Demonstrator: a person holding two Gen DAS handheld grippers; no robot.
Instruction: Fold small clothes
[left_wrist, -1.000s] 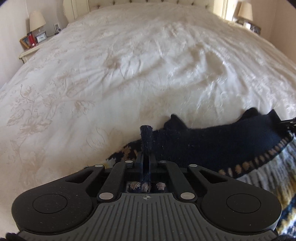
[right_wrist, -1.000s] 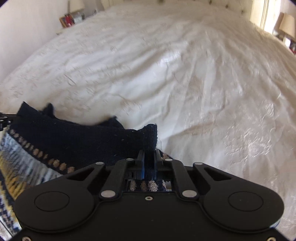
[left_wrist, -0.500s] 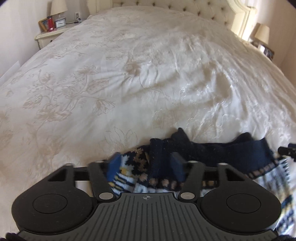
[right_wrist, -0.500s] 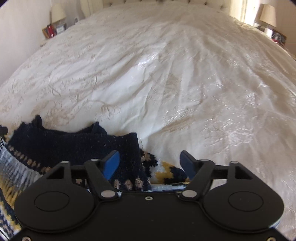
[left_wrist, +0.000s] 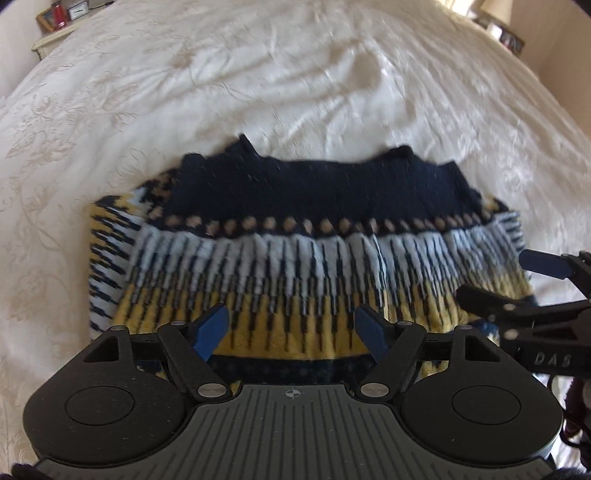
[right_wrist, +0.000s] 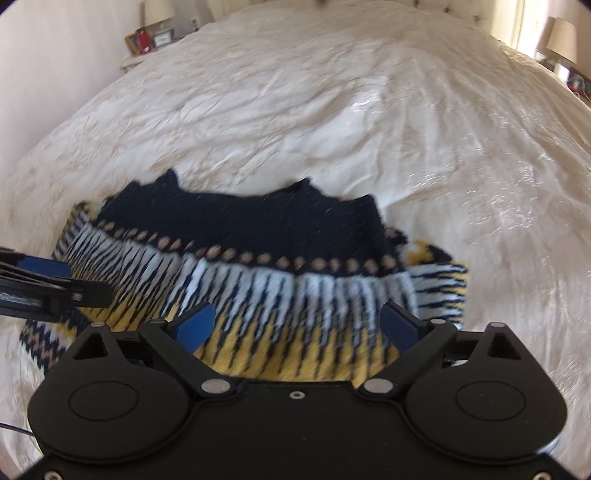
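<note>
A small knitted sweater (left_wrist: 303, 236) in navy, pale blue and yellow lies folded on the white bed; its navy edge is on the far side. It also shows in the right wrist view (right_wrist: 258, 266). My left gripper (left_wrist: 293, 328) is open and empty, above the sweater's near yellow band. My right gripper (right_wrist: 297, 323) is open and empty, also above the near part. The right gripper's fingers (left_wrist: 543, 264) show at the right edge of the left wrist view, and the left gripper's fingers (right_wrist: 44, 267) at the left edge of the right wrist view.
The white embroidered bedspread (left_wrist: 295, 74) spreads all around the sweater. A nightstand (right_wrist: 147, 44) with a lamp and frames stands at the far left. Another lamp (right_wrist: 559, 37) stands at the far right.
Both grippers were shut on the sweater's navy edge a second ago. They opened, let it go and pulled back and up, so the folded sweater now lies in full view.
</note>
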